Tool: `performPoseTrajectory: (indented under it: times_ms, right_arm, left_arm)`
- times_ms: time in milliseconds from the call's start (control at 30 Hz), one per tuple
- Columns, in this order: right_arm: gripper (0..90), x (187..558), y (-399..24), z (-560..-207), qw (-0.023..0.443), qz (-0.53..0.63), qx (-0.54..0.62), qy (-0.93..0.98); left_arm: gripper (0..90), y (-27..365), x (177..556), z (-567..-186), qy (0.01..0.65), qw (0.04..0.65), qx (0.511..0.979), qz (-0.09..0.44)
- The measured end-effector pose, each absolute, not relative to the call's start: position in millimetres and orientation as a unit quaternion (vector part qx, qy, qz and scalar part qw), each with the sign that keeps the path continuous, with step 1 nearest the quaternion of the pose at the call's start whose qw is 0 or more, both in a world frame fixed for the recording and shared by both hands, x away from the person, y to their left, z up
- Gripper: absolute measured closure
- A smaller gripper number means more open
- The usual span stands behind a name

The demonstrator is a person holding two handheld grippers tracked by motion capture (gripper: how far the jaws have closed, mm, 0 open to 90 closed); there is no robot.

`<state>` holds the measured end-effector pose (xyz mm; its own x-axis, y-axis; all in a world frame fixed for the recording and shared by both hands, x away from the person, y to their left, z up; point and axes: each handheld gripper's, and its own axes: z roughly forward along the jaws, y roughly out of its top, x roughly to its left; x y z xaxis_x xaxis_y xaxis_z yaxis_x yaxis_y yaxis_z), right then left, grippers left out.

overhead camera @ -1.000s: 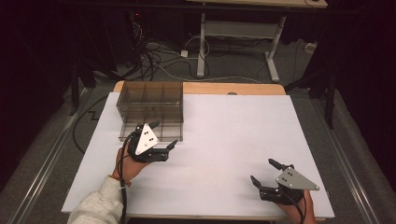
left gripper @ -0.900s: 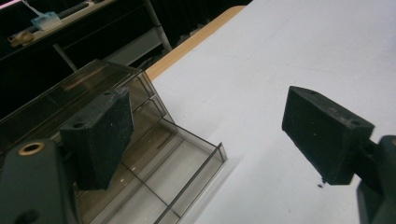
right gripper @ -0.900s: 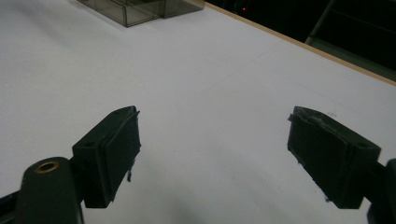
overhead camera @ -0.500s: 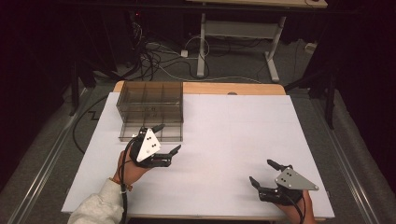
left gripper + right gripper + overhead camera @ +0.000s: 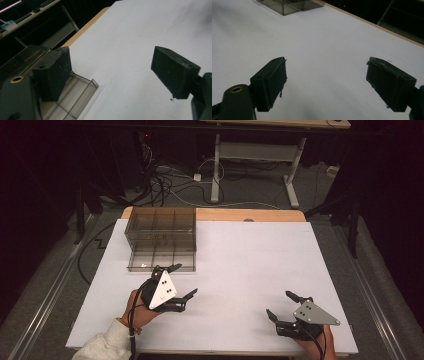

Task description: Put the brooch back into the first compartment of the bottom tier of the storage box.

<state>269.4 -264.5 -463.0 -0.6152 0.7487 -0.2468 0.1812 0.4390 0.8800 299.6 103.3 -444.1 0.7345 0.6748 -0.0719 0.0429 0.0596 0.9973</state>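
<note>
Right gripper [image 5: 289, 307]: nearest the person, low over the white table sheet [image 5: 250, 270] at the near right — jaws spread wide, nothing between them; its own view has bare sheet under both pads.
Left gripper [image 5: 179, 282]: farther in on the left, tilted, grey plate facing up, jaws released and parted; one jaw tip sits just beside the front edge of the smoky transparent plastic compartment box [image 5: 161, 239].
Box: at the far left of the sheet, near the wooden table edge [image 5: 250, 215], with its lower drawer [image 5: 161, 261] drawn out toward the person; a small pale item seems to lie in one front cell, too small to tell.
Progress: by my judgement early or between steps — the drawer stands open and neither gripper carries anything.
Left to do: probably grasping or pushing the drawer front with the left gripper.
</note>
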Motion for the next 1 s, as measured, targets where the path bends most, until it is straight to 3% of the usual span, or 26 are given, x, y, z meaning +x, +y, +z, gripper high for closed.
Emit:
performPoseTrajectory:
  times_ms: [167, 1000]
  right_arm:
    - [16.9, 268.5, -263.4, -462.7, 0.328, 0.437, 0.296, 0.783]
    - [16.5, 267.7, -263.0, -461.9, 0.329, 0.447, 0.293, 0.778]
  left_arm:
    - [16.0, 107.5, 295.0, -455.7, 0.270, 0.664, 0.646, 0.263]
    - [16.0, 157.4, 278.4, -500.6, 0.345, 0.625, 0.662, 0.228]
